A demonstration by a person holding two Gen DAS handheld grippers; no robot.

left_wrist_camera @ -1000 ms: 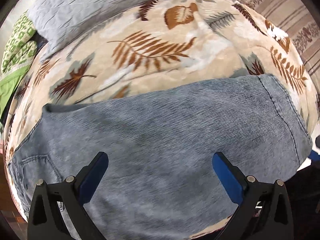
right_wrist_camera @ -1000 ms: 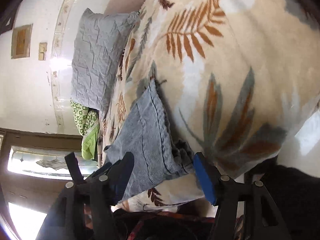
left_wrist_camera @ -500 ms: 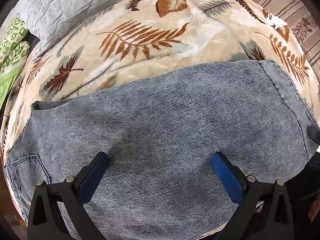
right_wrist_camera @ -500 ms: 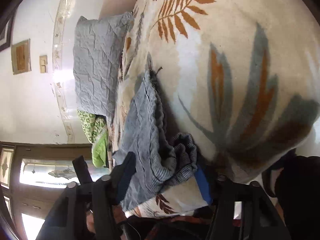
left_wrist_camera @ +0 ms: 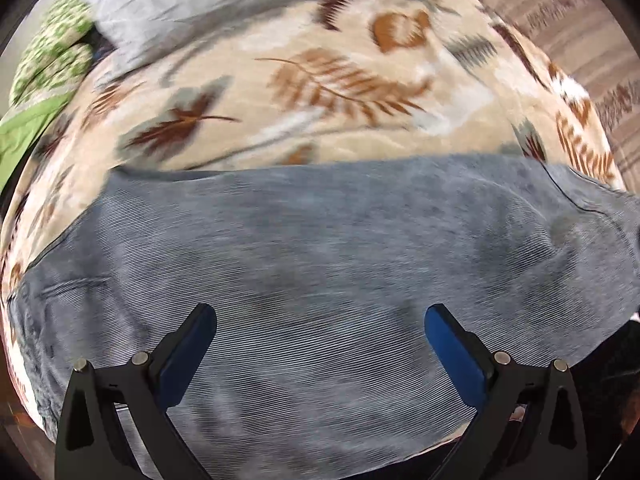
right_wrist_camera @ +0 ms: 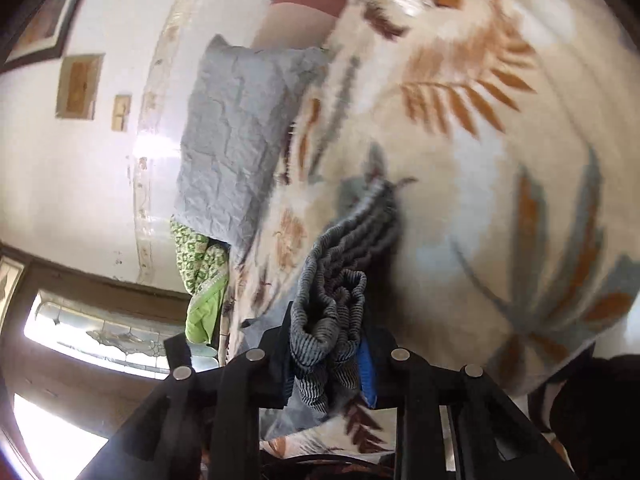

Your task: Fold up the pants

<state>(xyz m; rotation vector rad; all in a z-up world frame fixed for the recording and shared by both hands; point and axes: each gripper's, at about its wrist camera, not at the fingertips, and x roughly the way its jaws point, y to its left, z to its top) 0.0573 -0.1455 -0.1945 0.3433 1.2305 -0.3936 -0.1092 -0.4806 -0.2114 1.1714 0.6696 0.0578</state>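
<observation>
Grey-blue ribbed pants [left_wrist_camera: 320, 264] lie flat across the near part of a bed, on a cream blanket [left_wrist_camera: 340, 80] printed with brown leaves. My left gripper [left_wrist_camera: 320, 328] hangs over the middle of the pants, pointing steeply down, its blue pads wide apart and holding nothing. In the right wrist view my right gripper [right_wrist_camera: 326, 360] is closing its jaws on a bunched end of the pants [right_wrist_camera: 332, 308], with the cloth squeezed between the pads and lifted off the blanket [right_wrist_camera: 500, 180].
A grey quilted pillow [left_wrist_camera: 224, 4] lies at the head of the bed, also the pillow [right_wrist_camera: 240, 140]. Green patterned cloth [left_wrist_camera: 52, 60] sits by the bed's far left corner. A striped cover [left_wrist_camera: 580, 28] lies at the right. A white wall [right_wrist_camera: 80, 180] and a window [right_wrist_camera: 100, 332] stand beyond.
My right gripper closed from wide apart onto the end of the pants and lifted it, bunching the cloth. My left gripper, still open, slid across above the pants.
</observation>
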